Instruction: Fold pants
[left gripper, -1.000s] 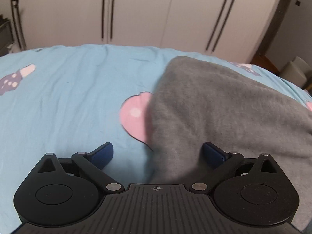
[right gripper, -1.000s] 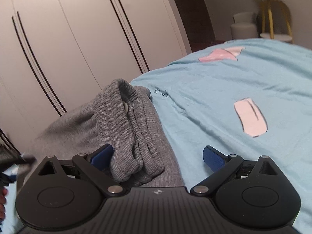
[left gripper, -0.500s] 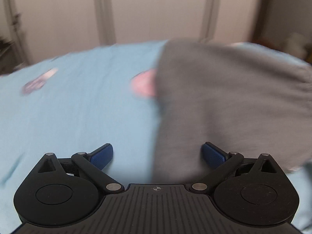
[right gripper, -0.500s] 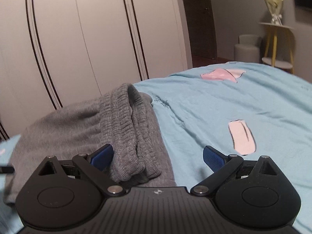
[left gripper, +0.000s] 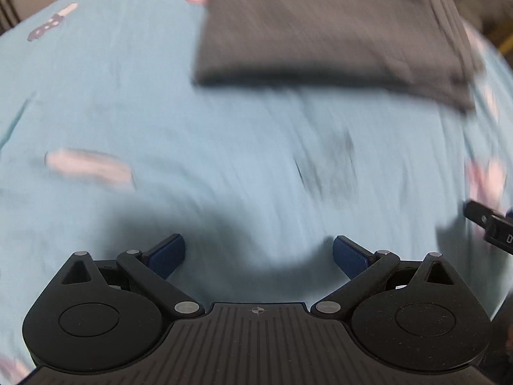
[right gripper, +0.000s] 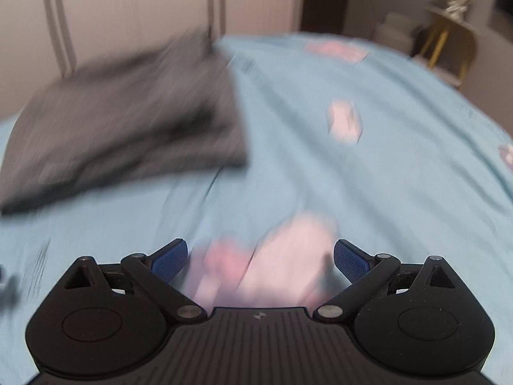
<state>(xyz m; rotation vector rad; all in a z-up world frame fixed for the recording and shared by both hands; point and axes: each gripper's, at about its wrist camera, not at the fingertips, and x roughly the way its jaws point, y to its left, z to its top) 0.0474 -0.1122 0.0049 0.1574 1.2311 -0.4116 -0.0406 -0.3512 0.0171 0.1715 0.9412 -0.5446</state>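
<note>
The grey pants (left gripper: 330, 29) lie folded in a flat rectangle on the light blue bedsheet (left gripper: 160, 112), at the top of the left wrist view. They also show in the right wrist view (right gripper: 128, 109), upper left, blurred by motion. My left gripper (left gripper: 259, 255) is open and empty, well back from the pants, above bare sheet. My right gripper (right gripper: 260, 258) is open and empty, above a pink print on the sheet, to the right of the pants.
The bedsheet (right gripper: 384, 160) has pink and dark printed patches. White wardrobe doors (right gripper: 128, 9) stand behind the bed. A small yellow-legged side table (right gripper: 449, 32) stands at the far right. The edge of my right gripper (left gripper: 490, 227) shows at the right of the left wrist view.
Both grippers have pulled back and up from the pants, which now lie farther away. Both views are blurred by the motion. Both stay open and empty.
</note>
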